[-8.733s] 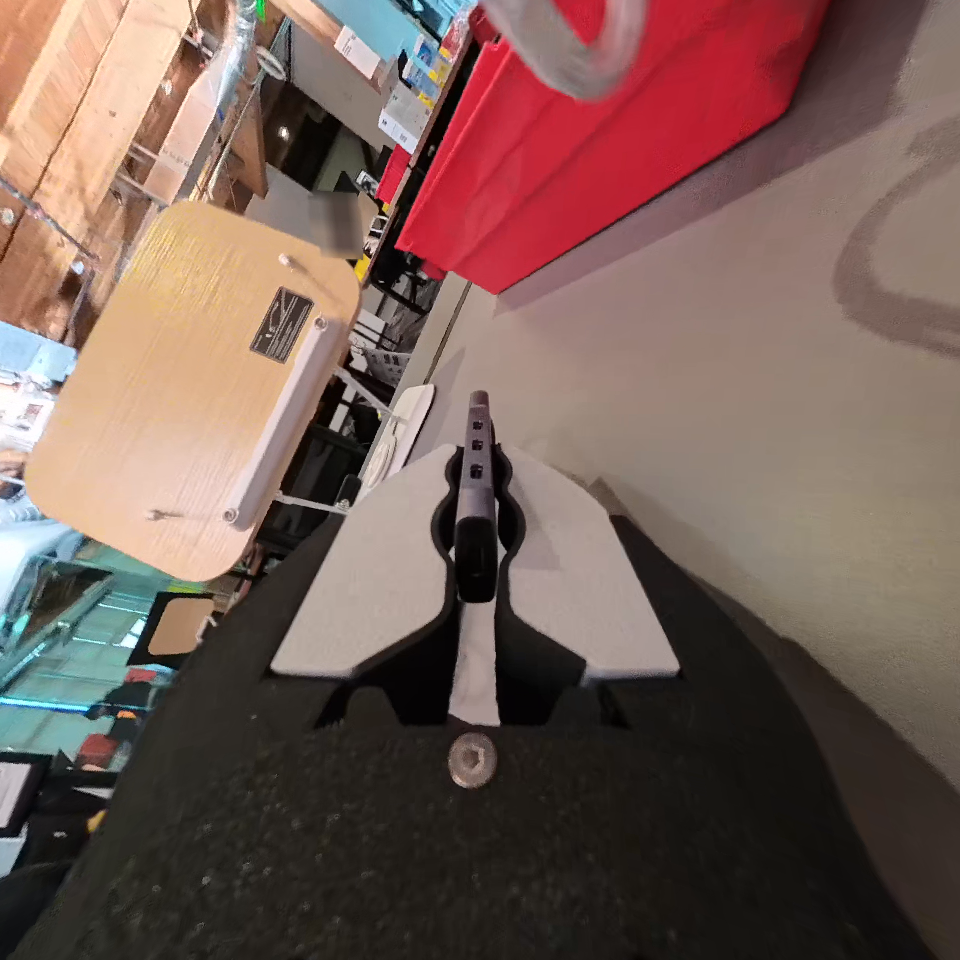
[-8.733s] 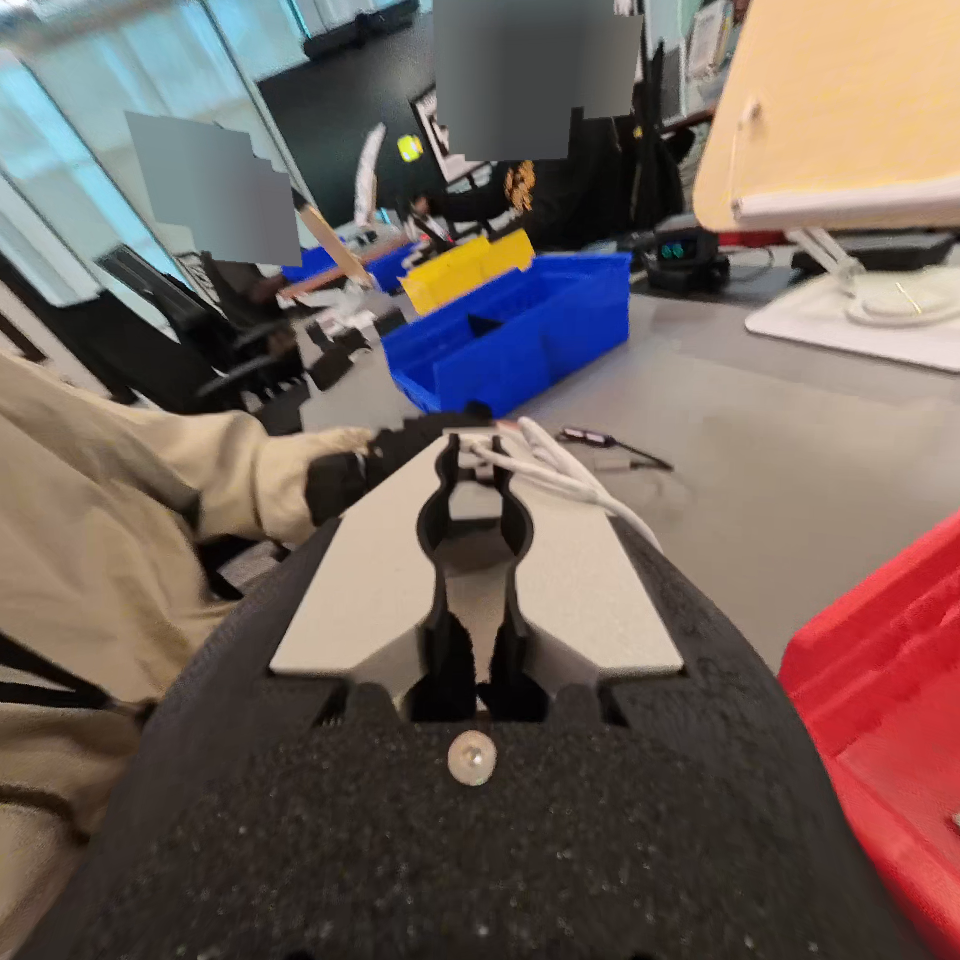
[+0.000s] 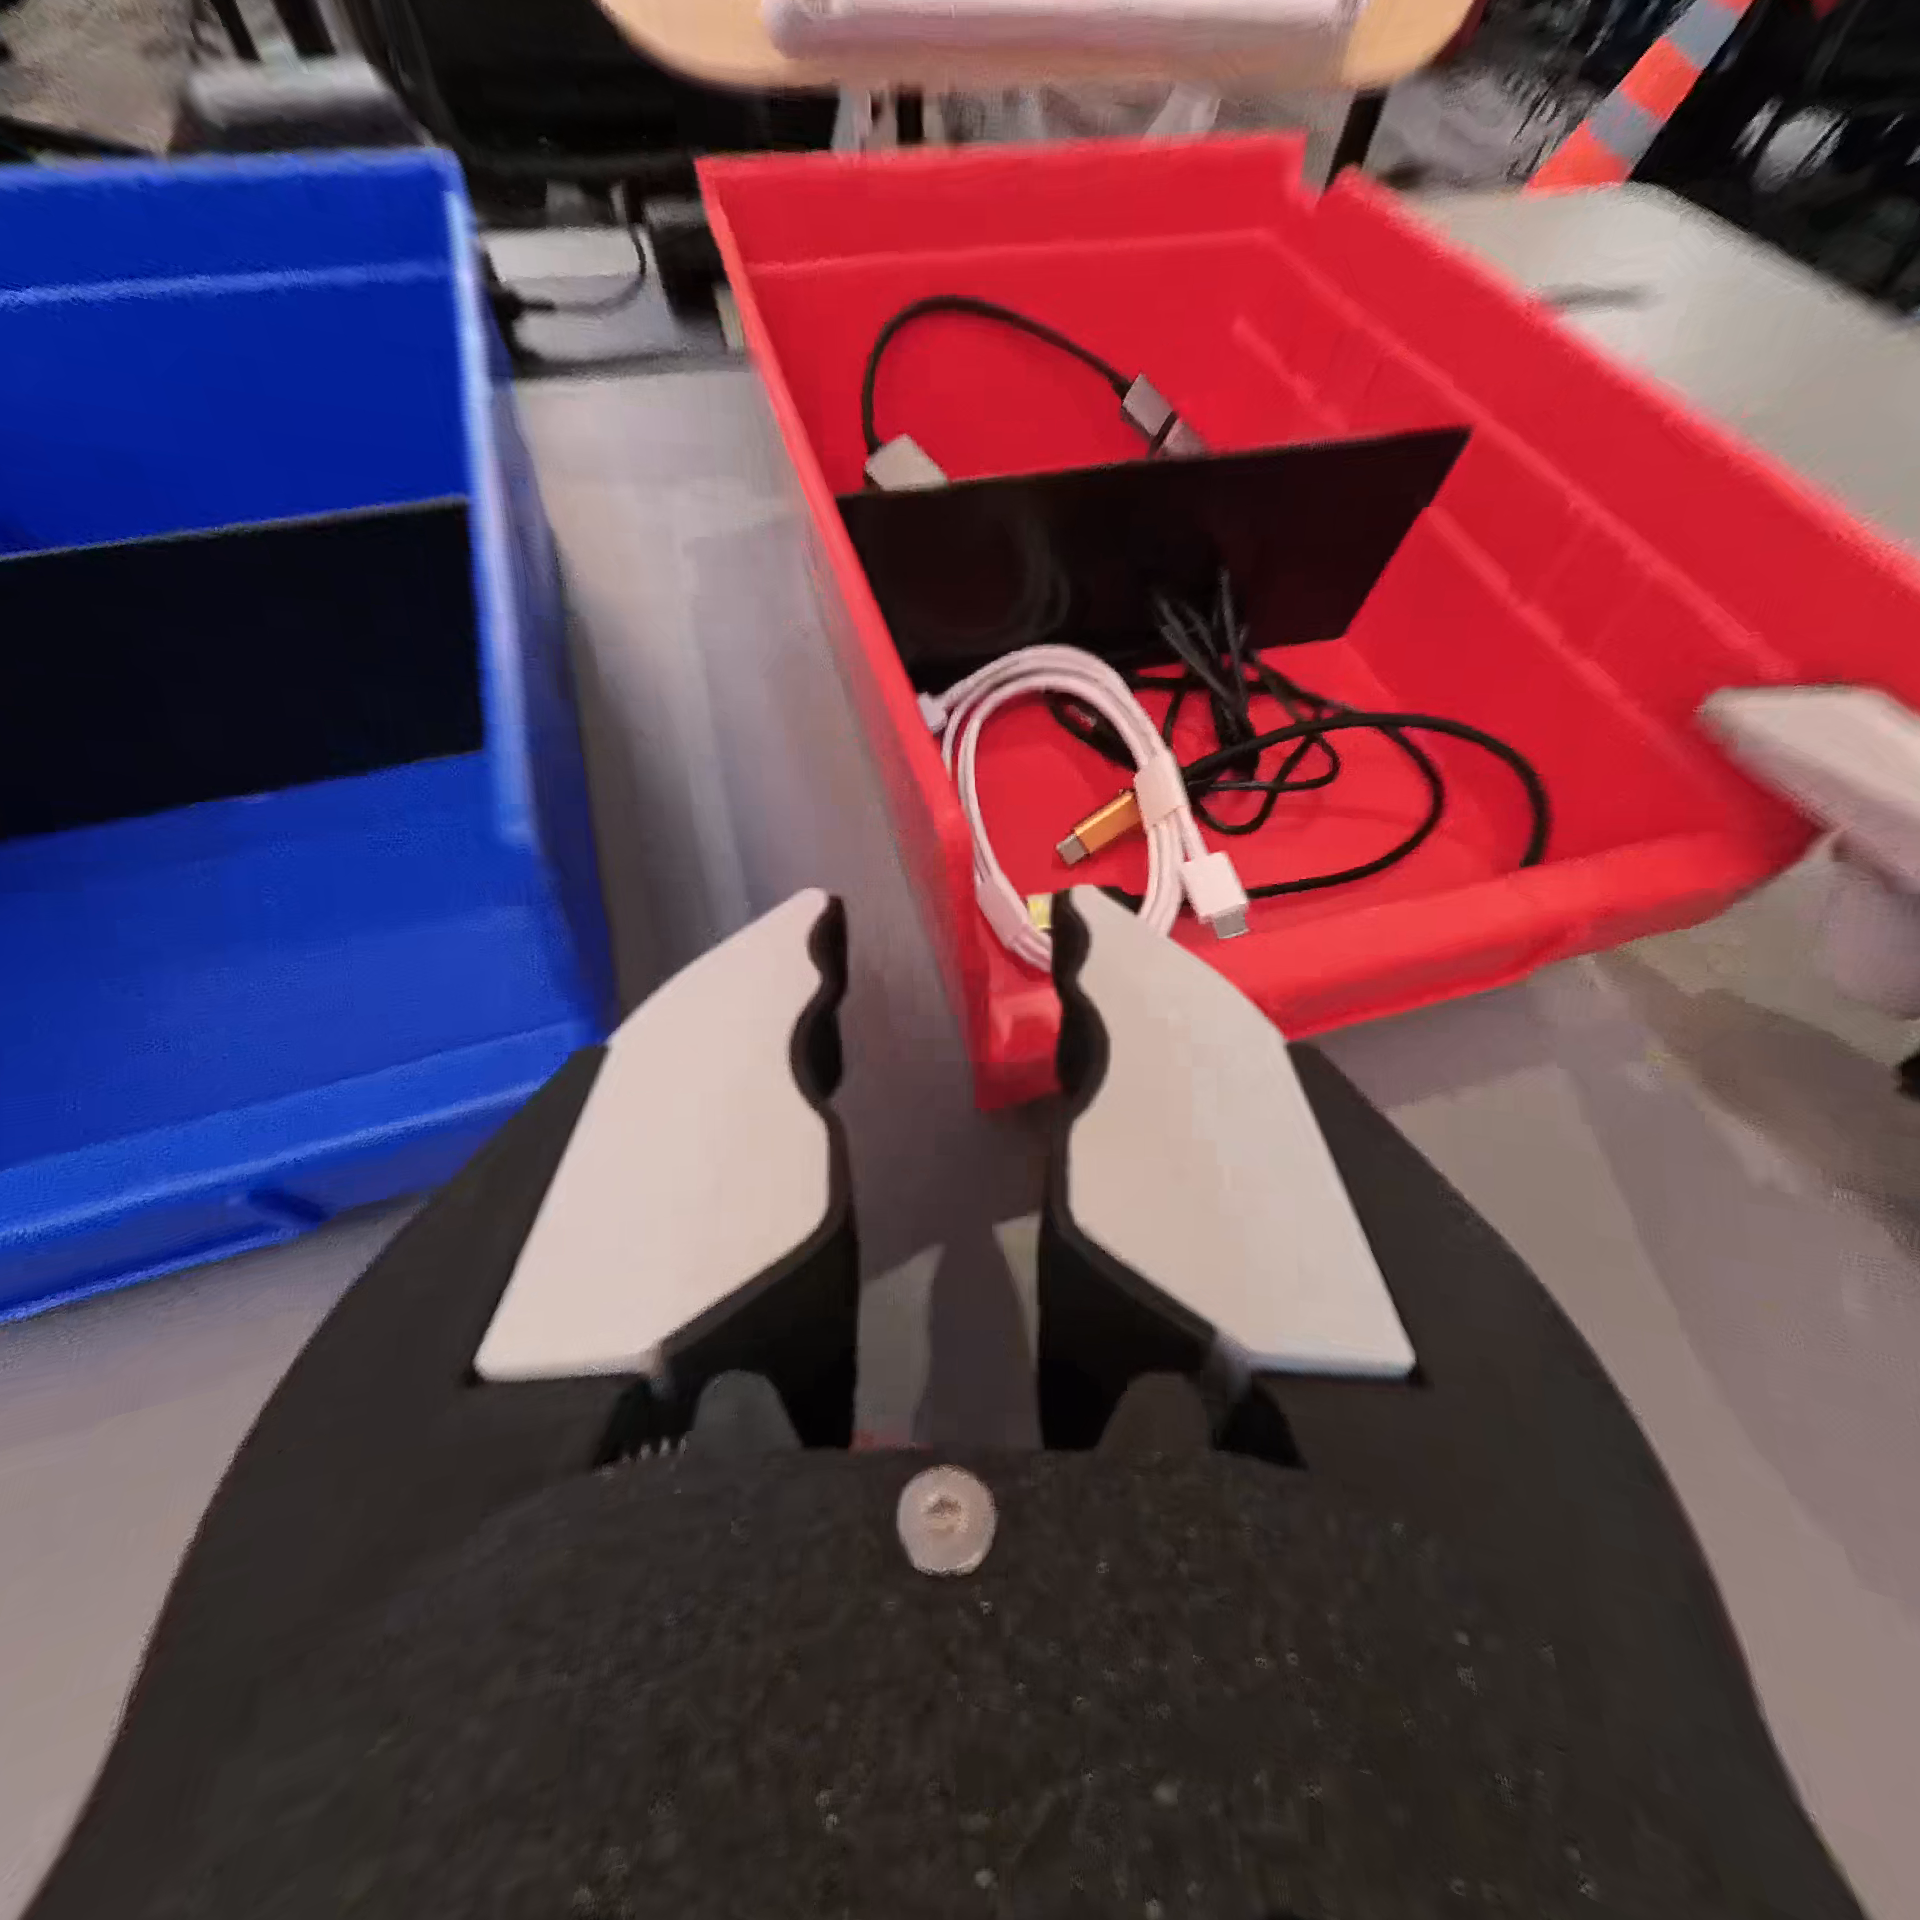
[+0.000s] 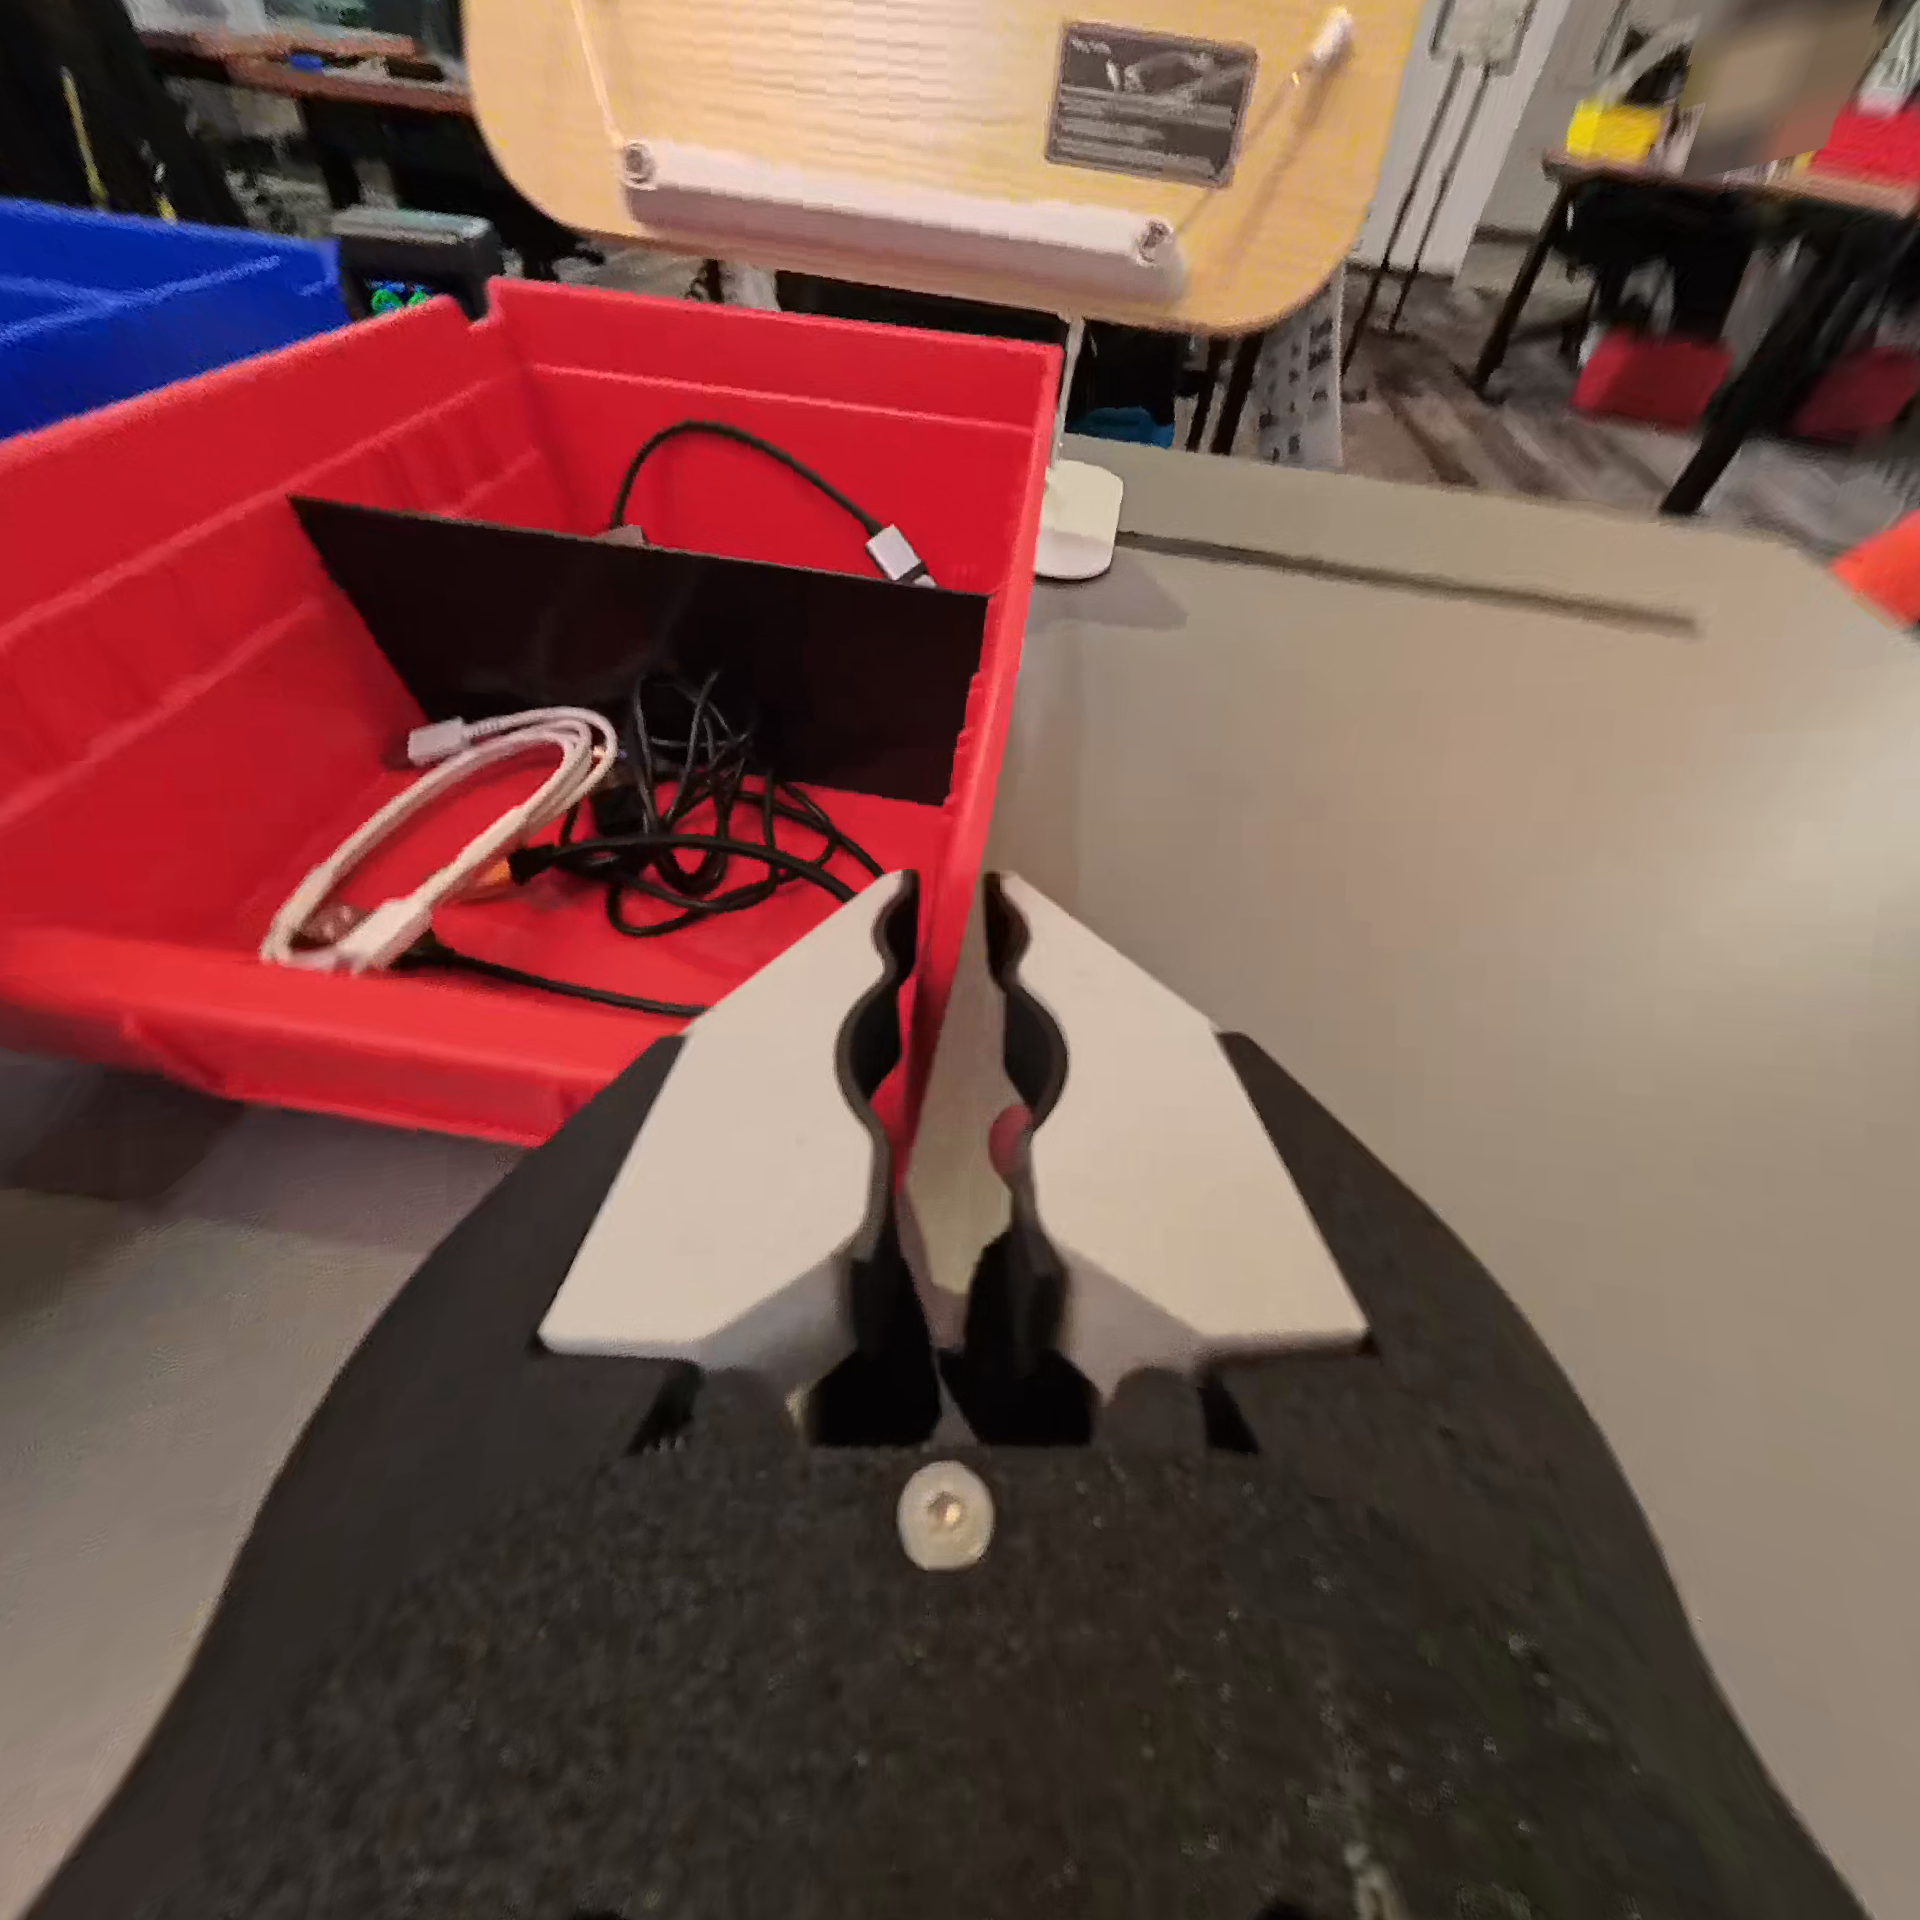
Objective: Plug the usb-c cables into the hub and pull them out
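While both claws are empty, we see the main risk in the tangle. At the left of the left wrist view stands the blue bin (image 3: 260, 727), then bare counter (image 3: 675, 623), then the red bin (image 3: 1558, 914) at centre right. In its near compartment, in front of a black divider (image 3: 1143, 540), the bundled white cable (image 3: 1049, 748) lies touching a knot of black cables (image 3: 1351, 769) and a gold-tipped plug (image 3: 1101, 831). Lifting one plug could, we judge, drag its neighbours up or snag on the bin wall. Behind the divider lies what looks like the hub (image 3: 1153, 405) on a black lead, though blur keeps us from being sure.

The left claw (image 3: 945, 935) is level and pointed at the red bin's near left corner, its jaws wide apart and holding nothing. The right claw (image 4: 951, 894), in its own view, sits at the bin's near right corner, tilted slightly down; its jaws stand only narrowly apart, with nothing between them.
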The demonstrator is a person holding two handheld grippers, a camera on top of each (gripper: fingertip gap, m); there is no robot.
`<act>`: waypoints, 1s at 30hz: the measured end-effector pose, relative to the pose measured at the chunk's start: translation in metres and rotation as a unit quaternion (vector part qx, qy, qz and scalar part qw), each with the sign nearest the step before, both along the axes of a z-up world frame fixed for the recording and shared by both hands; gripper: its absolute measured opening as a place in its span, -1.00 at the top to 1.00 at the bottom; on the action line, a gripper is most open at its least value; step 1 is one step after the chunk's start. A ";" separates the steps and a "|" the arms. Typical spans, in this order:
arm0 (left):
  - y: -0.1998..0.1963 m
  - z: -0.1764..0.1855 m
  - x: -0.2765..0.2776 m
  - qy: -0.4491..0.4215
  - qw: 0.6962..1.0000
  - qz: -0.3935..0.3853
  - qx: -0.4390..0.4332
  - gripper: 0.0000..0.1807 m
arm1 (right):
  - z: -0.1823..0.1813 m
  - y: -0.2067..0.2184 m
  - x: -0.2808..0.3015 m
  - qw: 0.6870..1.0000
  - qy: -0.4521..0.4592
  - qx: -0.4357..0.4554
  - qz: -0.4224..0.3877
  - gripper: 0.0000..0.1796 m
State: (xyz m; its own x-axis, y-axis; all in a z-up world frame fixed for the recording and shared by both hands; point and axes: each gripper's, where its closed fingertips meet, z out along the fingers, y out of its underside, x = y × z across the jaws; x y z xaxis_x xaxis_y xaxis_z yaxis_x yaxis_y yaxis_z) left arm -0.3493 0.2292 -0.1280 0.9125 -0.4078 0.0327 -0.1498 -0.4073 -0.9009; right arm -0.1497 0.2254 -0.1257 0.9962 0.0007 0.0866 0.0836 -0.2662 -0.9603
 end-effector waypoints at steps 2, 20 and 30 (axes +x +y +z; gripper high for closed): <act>-0.013 0.022 -0.017 -0.044 0.999 0.005 0.031 0.55 | 0.003 -0.012 -0.001 0.997 -0.071 0.001 0.042 0.66; 0.073 0.010 -0.249 0.018 0.996 0.089 -0.016 0.55 | 0.027 -0.090 -0.071 0.977 -0.017 0.023 0.210 0.42; 0.026 -0.002 -0.248 0.009 0.988 0.143 -0.054 0.93 | 0.010 -0.093 -0.200 0.953 0.124 -0.038 0.275 0.45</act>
State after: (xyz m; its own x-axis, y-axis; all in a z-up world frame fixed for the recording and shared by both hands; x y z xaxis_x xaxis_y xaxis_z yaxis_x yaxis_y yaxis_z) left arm -0.5978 0.2552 -0.1301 0.9909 -0.1275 0.0440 -0.0304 -0.5288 -0.8482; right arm -0.3495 0.1329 -0.1159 0.8330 0.5258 -0.1721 0.0044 -0.3173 -0.9483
